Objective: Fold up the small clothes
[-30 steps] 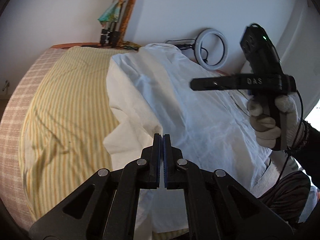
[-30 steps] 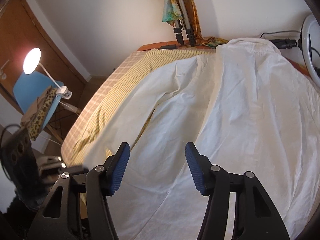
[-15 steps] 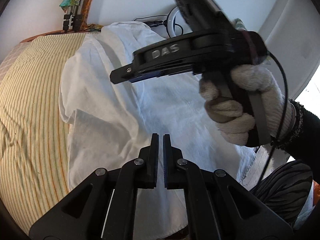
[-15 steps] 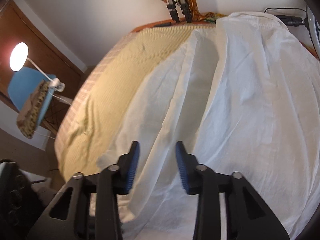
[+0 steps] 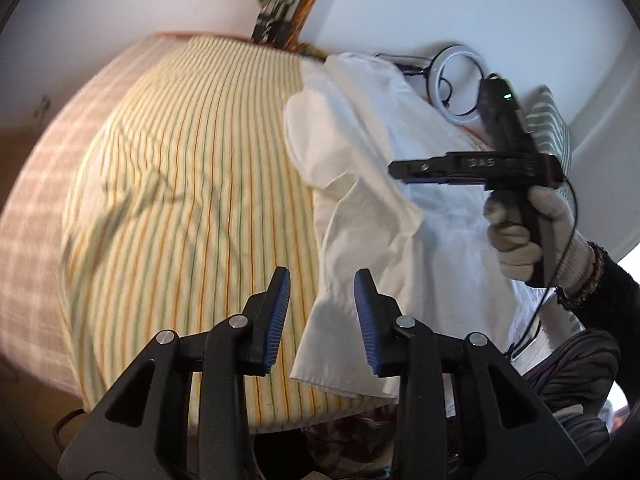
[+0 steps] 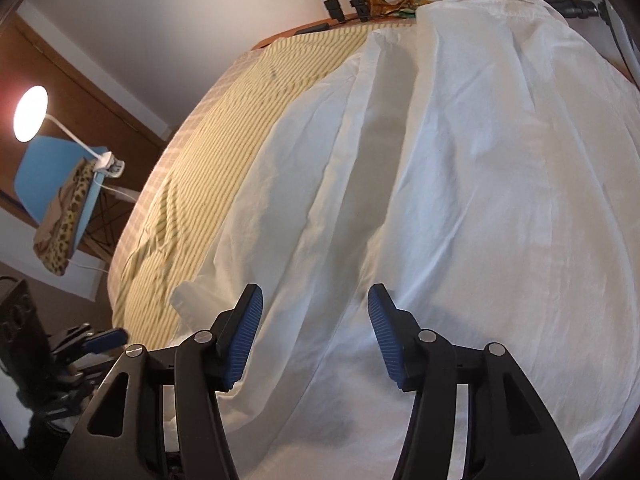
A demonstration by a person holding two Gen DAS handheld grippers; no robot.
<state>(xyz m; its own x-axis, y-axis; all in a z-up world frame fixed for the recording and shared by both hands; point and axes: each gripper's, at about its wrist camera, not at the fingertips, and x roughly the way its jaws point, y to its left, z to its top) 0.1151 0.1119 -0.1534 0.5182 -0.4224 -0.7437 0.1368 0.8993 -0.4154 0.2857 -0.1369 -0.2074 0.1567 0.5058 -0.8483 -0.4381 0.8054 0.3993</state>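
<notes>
A white garment (image 5: 360, 200) lies spread on the bed's yellow striped sheet (image 5: 192, 200), with a long fold running down it (image 6: 360, 184). My left gripper (image 5: 322, 312) hovers over the garment's near left corner. Its jaws are opening, and the cloth's edge lies below the gap without the pads pressing it. My right gripper (image 6: 316, 332) hangs low over the middle of the garment, its jaws also opening with nothing pinched. From the left wrist view the right gripper (image 5: 394, 170) shows side-on in a gloved hand (image 5: 532, 236). The left gripper (image 6: 104, 338) shows at the bed's near left corner.
A ring light (image 5: 456, 80) and cables lie at the far end of the bed, by a striped pillow (image 5: 548, 120). Tripod legs with coloured cloth (image 5: 280, 20) lean on the wall. Off the bed's left stand a lit lamp (image 6: 30, 114) and a blue chair (image 6: 44, 176).
The left jaws went from shut to apart, and that gripper swung out to the garment's left edge. The right jaws narrowed, then widened again, as the gripper sank closer to the cloth.
</notes>
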